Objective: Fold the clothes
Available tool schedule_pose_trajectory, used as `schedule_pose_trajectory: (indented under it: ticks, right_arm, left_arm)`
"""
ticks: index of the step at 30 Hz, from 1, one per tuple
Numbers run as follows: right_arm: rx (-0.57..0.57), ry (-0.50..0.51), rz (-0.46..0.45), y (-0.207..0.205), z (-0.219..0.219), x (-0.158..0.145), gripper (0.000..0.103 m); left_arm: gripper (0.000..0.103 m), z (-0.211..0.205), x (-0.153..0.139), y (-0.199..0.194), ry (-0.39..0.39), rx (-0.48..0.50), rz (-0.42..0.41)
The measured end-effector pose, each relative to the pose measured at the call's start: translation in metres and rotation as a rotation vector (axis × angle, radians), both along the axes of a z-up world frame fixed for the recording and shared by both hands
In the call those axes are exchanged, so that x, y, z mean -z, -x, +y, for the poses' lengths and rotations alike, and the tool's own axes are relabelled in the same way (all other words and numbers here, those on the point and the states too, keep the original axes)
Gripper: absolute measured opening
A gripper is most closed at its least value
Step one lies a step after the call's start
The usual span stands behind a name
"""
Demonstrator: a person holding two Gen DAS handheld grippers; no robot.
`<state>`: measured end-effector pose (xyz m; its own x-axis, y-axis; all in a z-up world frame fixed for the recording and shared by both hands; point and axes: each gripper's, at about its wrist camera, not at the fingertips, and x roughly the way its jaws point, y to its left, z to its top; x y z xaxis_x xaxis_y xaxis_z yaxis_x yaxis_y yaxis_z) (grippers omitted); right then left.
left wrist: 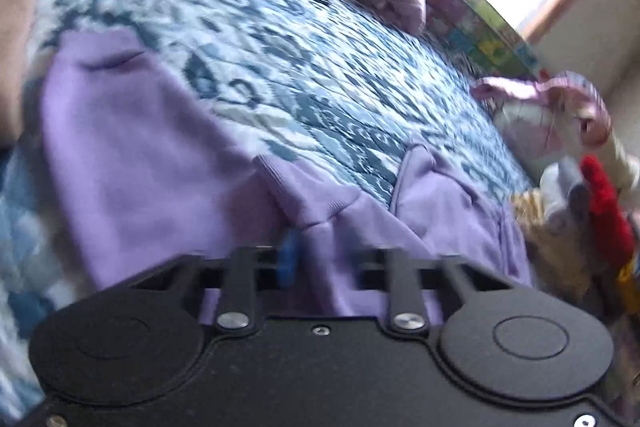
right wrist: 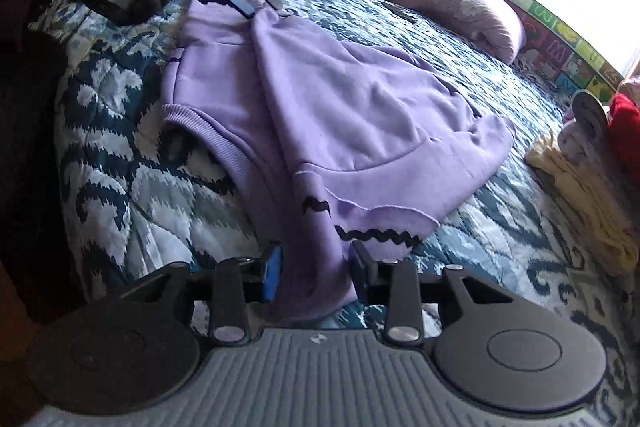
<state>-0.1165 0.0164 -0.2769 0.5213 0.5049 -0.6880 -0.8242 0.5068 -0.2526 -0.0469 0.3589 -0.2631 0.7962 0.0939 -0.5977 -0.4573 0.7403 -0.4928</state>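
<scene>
across the bed's (right wrist: 120, 163) middle lies the lilac sweatshirt (right wrist: 352, 99), partly doubled over. my right gripper (right wrist: 314, 277) stands spread around its near fold; left gripper (right wrist: 256, 1) pinches the far edge. judgement: lift both ends level. pillow (right wrist: 464, 7) and yellow pile (right wrist: 588, 195) crowd the right edge.

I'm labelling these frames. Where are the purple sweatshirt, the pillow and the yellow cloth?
purple sweatshirt (right wrist: 360, 107): right wrist view, on the flat middle of the body.
pillow (right wrist: 472, 11): right wrist view, on its top face.
yellow cloth (right wrist: 580, 195): right wrist view, on the folded stack's middle.
</scene>
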Motion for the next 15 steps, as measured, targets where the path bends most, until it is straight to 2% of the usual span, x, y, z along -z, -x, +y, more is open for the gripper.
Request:
schedule_pose_trajectory:
  ticks: [1,5,8,15]
  right_arm:
    - [-0.003,-0.01,-0.005,0.001,0.0,-0.001,0.037]
    - [-0.014,-0.05,-0.025,0.003,-0.002,-0.006,0.037]
    - [-0.025,-0.075,-0.034,0.003,-0.001,-0.009,0.037]
    - [-0.028,-0.072,0.01,-0.005,-0.003,0.001,0.038]
  left_arm:
    - [0.006,-0.001,-0.002,-0.003,-0.022,0.018,0.002]
    - [0.006,-0.027,-0.041,-0.005,-0.135,0.095,-0.086]
    - [0.006,-0.048,-0.071,-0.011,-0.151,0.128,-0.155]
    - [0.006,-0.101,-0.118,-0.061,-0.142,0.195,-0.243]
